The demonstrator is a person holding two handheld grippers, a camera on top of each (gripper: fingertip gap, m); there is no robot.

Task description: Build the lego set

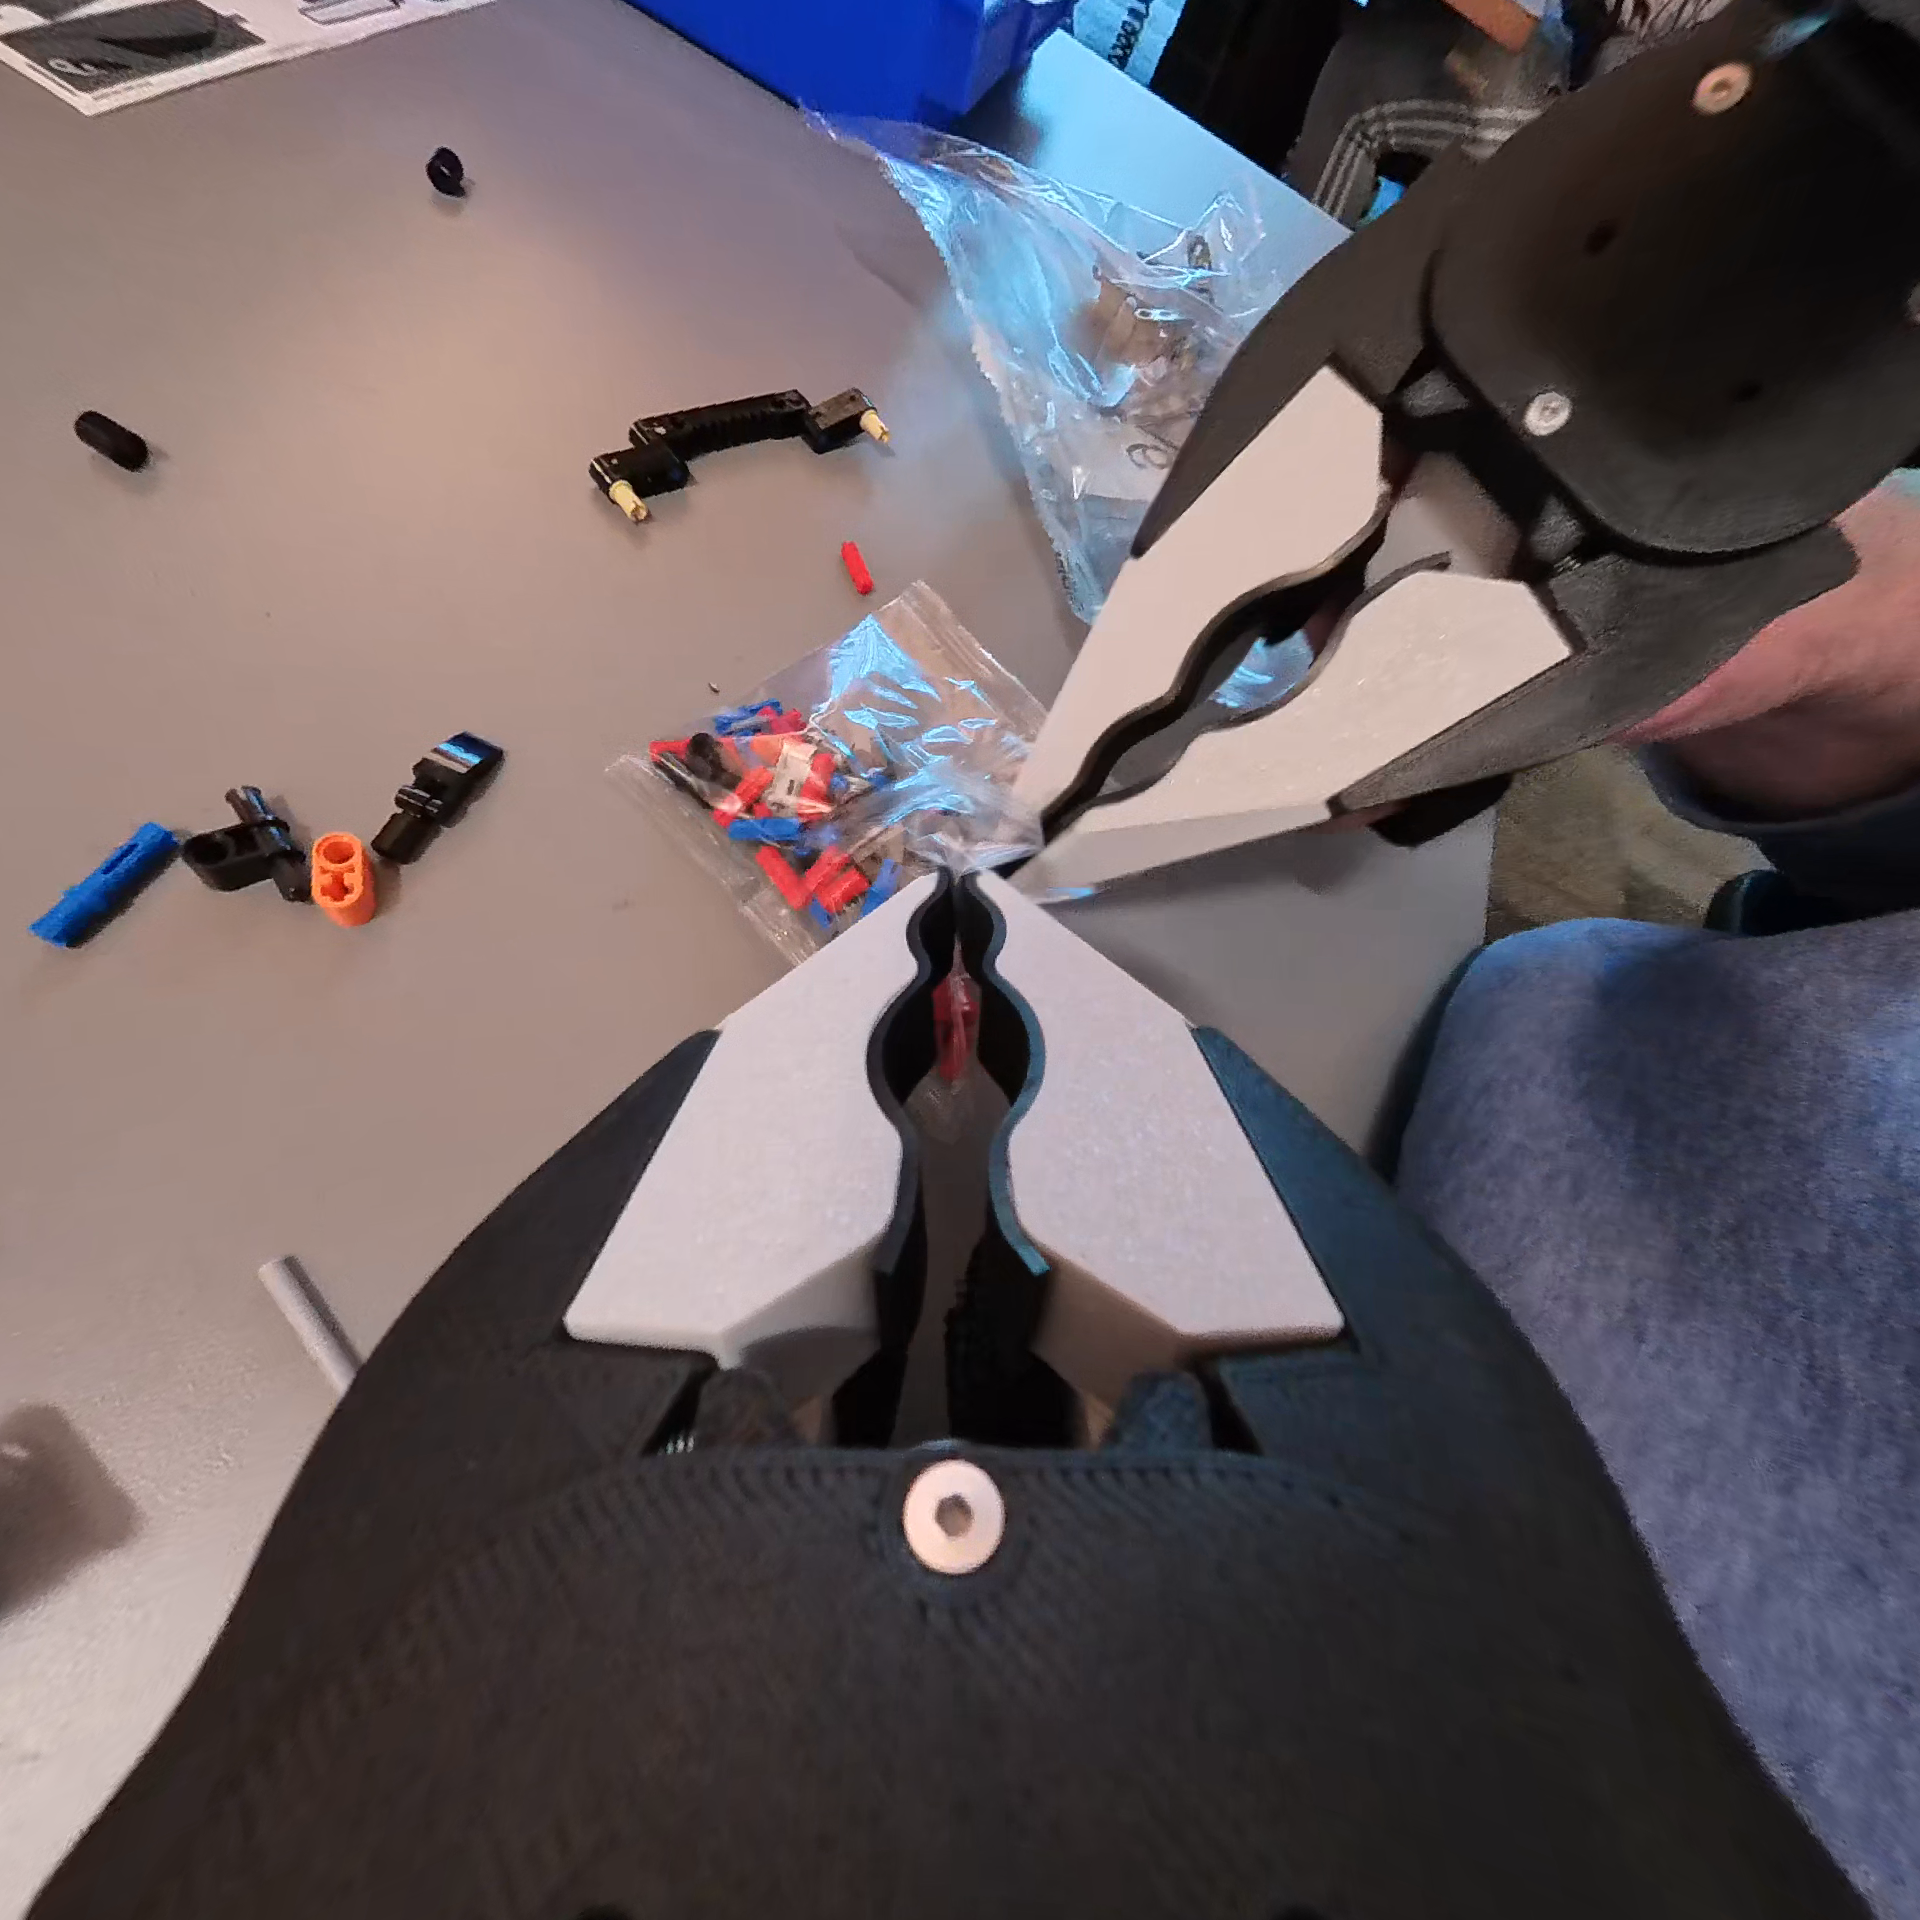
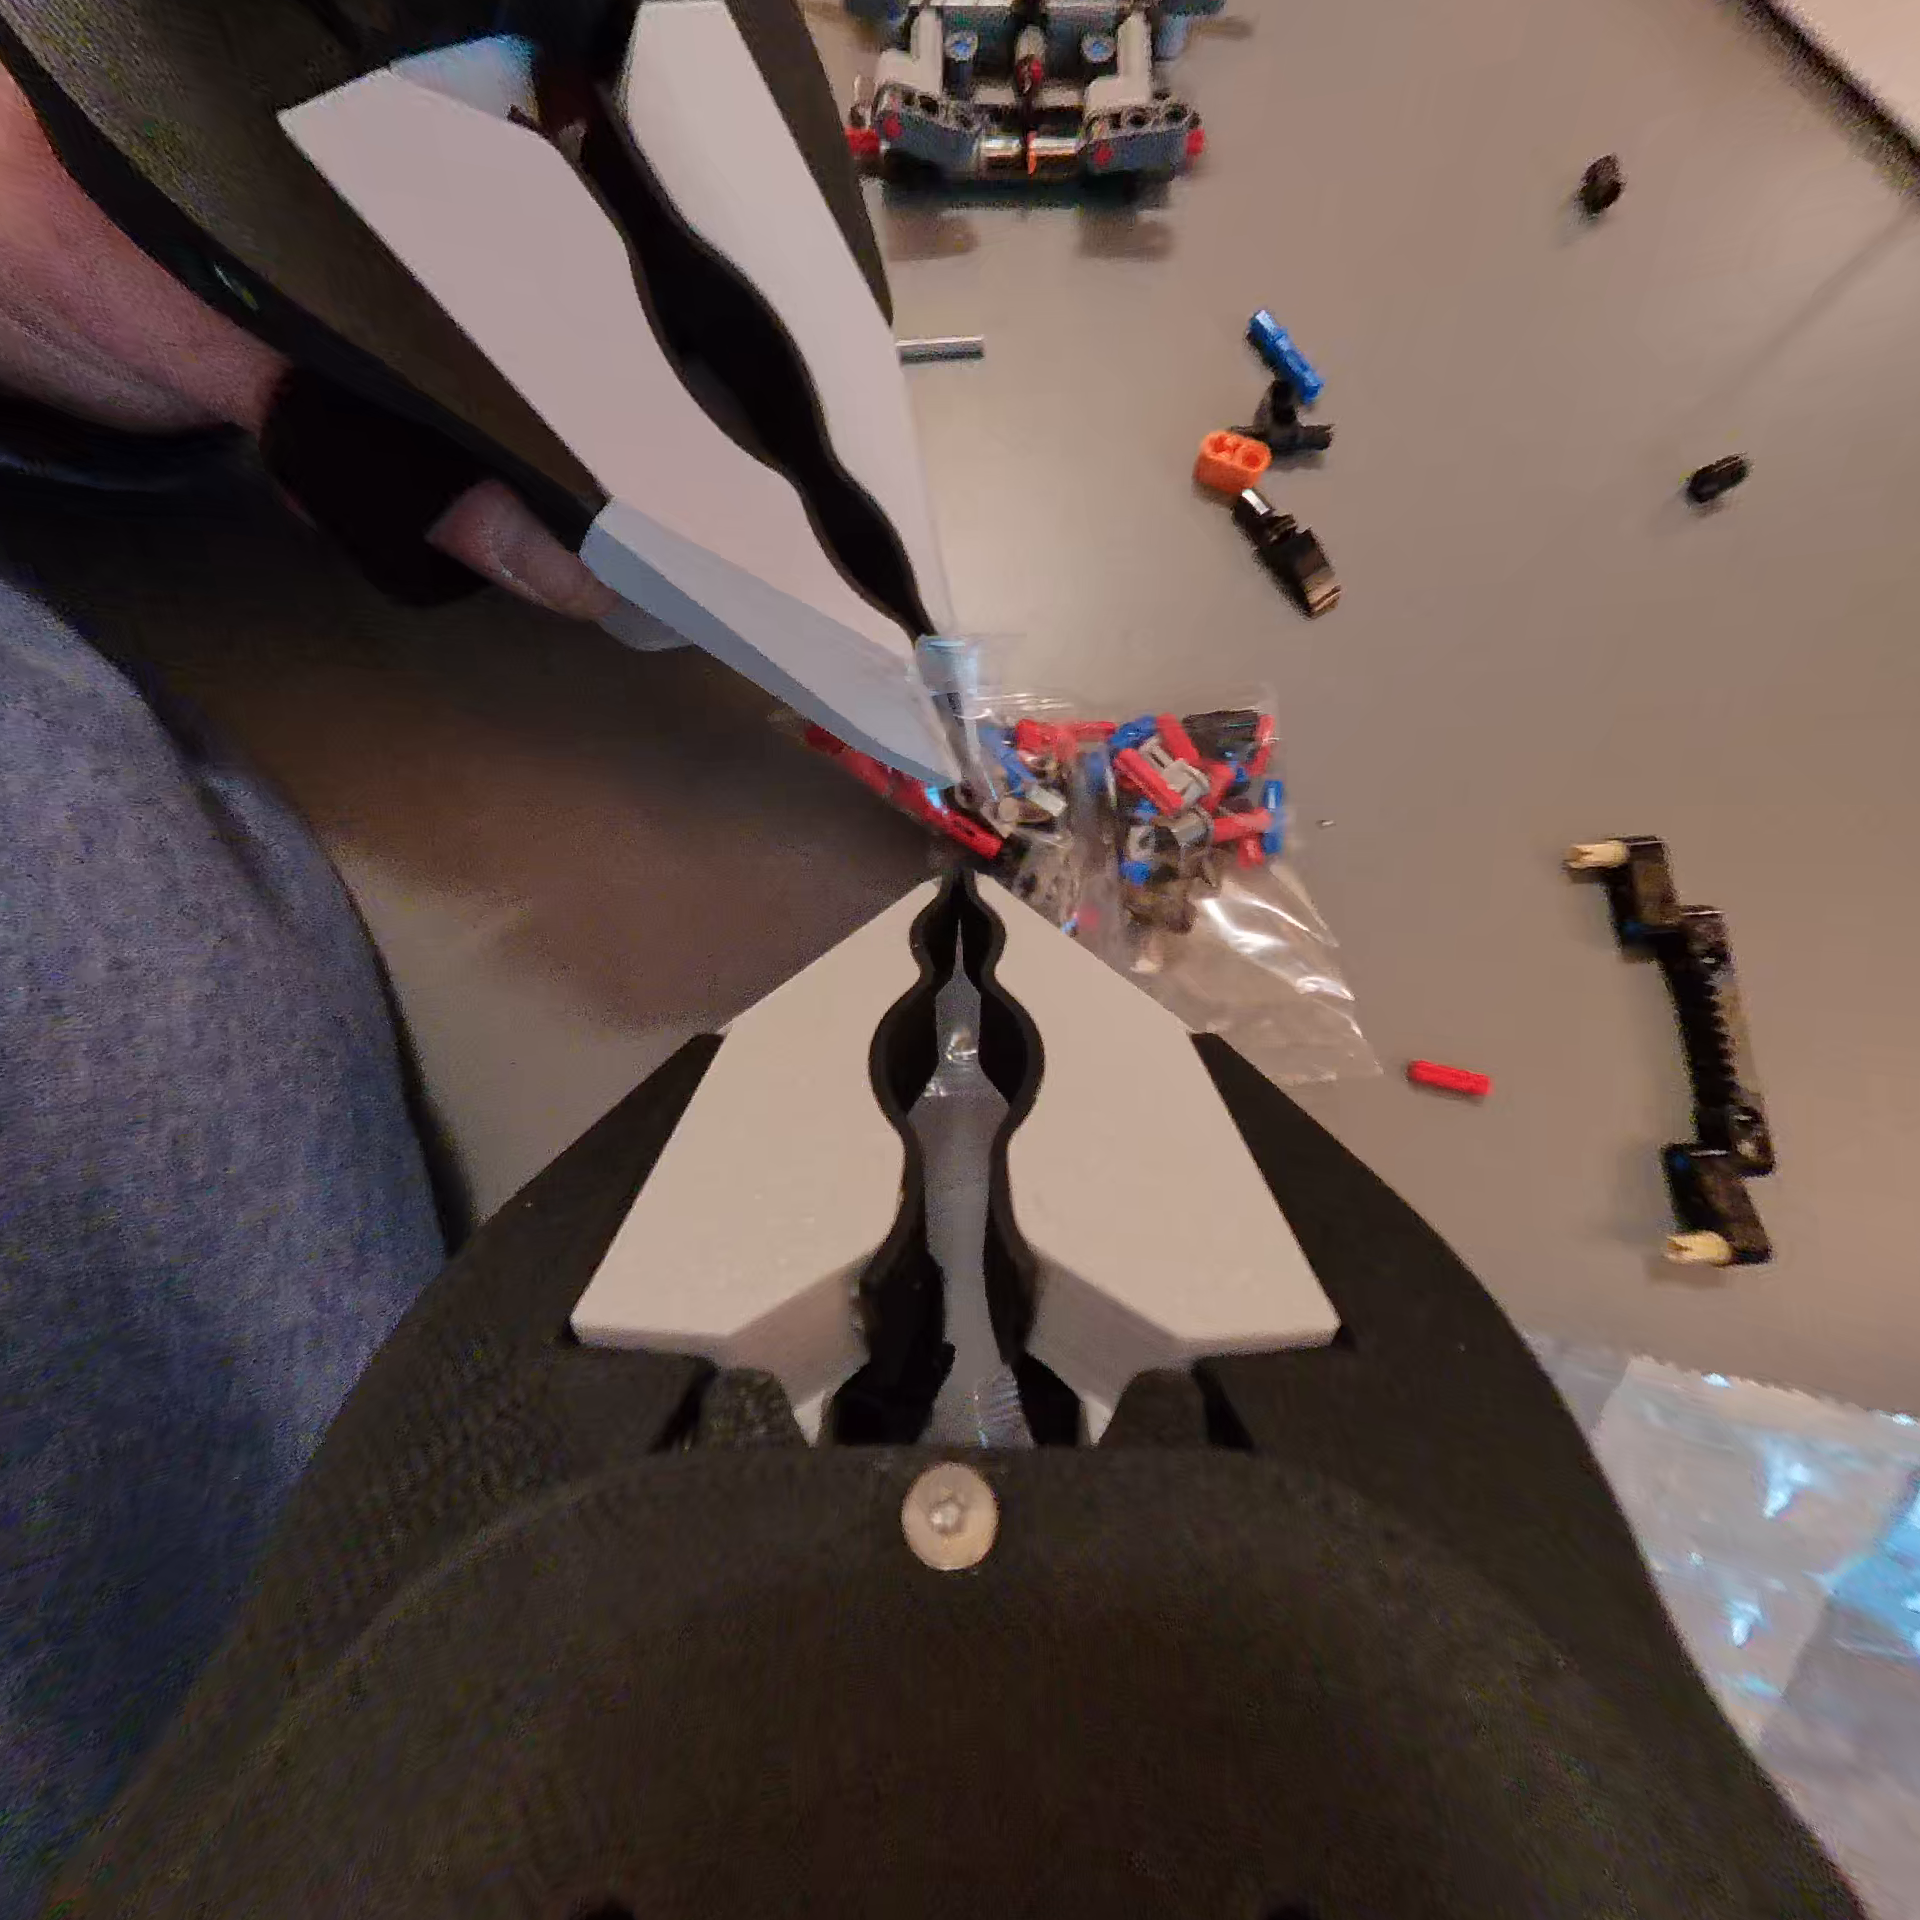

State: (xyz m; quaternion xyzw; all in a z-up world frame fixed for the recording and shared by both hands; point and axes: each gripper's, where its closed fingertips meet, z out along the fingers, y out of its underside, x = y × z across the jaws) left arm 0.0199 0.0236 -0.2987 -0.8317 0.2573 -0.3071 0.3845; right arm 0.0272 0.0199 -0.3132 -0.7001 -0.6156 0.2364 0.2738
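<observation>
A small clear bag (image 1: 831, 790) of red, blue and black pins lies on the grey table (image 1: 416, 623) near its front edge. My left gripper (image 1: 954, 883) is shut on the bag's near corner. Plastic and a red pin (image 1: 951, 1013) show between its fingers. My right gripper (image 2: 956, 883) is shut on the bag (image 2: 1143, 800) at an edge right beside it, with crinkled plastic between its fingers. The two gripper tips nearly touch. The right gripper (image 1: 1039, 831) comes in from the right in the left wrist view. The left gripper (image 2: 940, 675) comes in from the upper left in the right wrist view.
Loose parts lie on the table: a black rack assembly (image 1: 738, 436), a red pin (image 1: 856, 567), an orange connector (image 1: 343, 878), a blue piece (image 1: 104, 883), black pieces, a grey axle (image 1: 307, 1320). A partly built model (image 2: 1029, 94) stands farther off. A large clear bag (image 1: 1091, 343), blue box (image 1: 831, 42). Both grippers' tips are close together, under 4 cm apart. The orange connector (image 1: 343, 878) lies around 11 cm away from my left fingertips. It is also in sight in the right wrist view (image 2: 1230, 455).
</observation>
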